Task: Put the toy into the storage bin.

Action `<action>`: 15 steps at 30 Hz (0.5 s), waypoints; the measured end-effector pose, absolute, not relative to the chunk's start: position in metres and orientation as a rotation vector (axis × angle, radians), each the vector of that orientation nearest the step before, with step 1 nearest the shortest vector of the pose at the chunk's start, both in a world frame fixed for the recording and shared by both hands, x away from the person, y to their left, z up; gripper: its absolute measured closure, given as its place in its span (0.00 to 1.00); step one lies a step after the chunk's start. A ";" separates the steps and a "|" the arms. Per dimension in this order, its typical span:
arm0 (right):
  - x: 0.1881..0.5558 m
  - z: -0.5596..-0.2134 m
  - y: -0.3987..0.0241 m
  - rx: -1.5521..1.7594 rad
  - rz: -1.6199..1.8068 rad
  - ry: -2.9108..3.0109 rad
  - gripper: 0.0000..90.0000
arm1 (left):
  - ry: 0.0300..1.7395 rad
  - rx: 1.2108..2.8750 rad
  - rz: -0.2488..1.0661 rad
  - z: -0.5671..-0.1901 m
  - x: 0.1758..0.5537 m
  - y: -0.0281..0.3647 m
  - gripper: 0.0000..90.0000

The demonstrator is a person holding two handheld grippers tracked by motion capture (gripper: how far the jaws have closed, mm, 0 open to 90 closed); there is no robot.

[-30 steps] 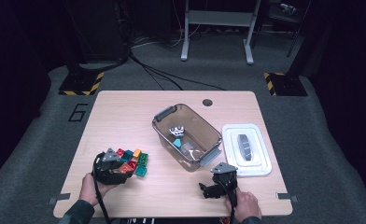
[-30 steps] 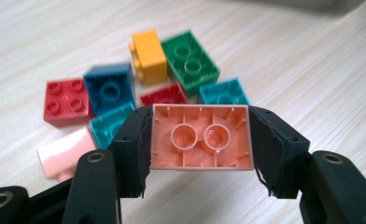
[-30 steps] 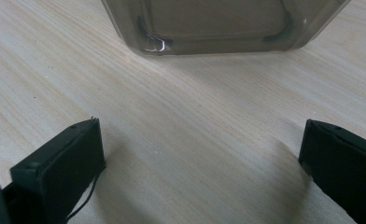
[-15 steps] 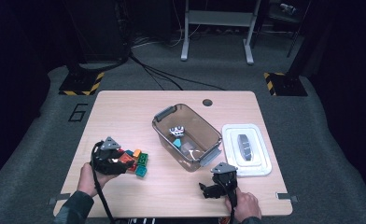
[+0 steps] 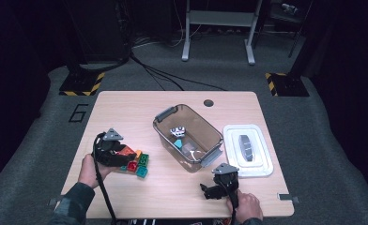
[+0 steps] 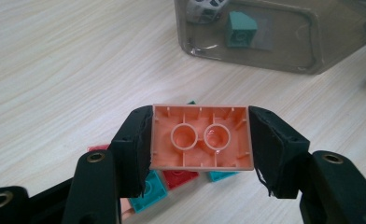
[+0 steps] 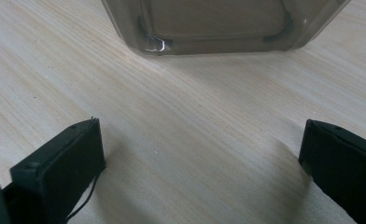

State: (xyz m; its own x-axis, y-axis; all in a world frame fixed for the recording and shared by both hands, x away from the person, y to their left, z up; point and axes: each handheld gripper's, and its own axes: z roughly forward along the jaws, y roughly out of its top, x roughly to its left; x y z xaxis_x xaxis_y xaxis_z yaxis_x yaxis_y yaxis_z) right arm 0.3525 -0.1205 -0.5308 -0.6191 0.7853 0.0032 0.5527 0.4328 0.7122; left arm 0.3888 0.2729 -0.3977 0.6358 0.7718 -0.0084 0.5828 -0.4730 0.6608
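Left gripper [image 6: 202,140] clamps the peach brick [image 6: 202,137] squarely between its jaws, seemingly clear of the table [image 6: 55,70].

A light wooden table [image 5: 126,108] fills the middle of the frame. On it lie coloured bricks [image 5: 139,165] at lower left, a transparent box [image 5: 205,154] at centre, and a white lid [image 5: 262,161] at right.

A wooden table [image 5: 126,108] fills the frame's middle. The left gripper [image 5: 118,153], lower left, sits over a pile of bricks [image 5: 139,164]. A clear bin [image 5: 188,137] stands at centre, its white lid [image 5: 248,150] to the right. The right gripper [image 5: 210,191] rests at lower centre-right.
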 end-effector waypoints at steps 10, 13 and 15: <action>0.352 -0.531 -0.120 1.153 0.992 2.357 0.00 | 1.047 2.222 0.416 -0.385 0.400 0.269 0.48; 0.353 -0.531 -0.120 1.148 0.992 2.360 0.00 | 1.047 2.230 0.417 -0.383 0.404 0.269 0.48; 0.353 -0.531 -0.120 1.148 0.992 2.360 0.00 | 1.044 2.238 0.412 -0.382 0.407 0.267 0.48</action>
State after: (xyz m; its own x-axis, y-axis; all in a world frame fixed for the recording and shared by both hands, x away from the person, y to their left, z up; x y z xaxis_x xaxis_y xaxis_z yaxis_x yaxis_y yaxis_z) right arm 0.3527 -0.1205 -0.5308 -0.6187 0.7856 0.0039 0.5527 0.4318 0.7128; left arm 0.4070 0.2672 -0.3820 0.6378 0.7700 0.0168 0.5740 -0.4898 0.6562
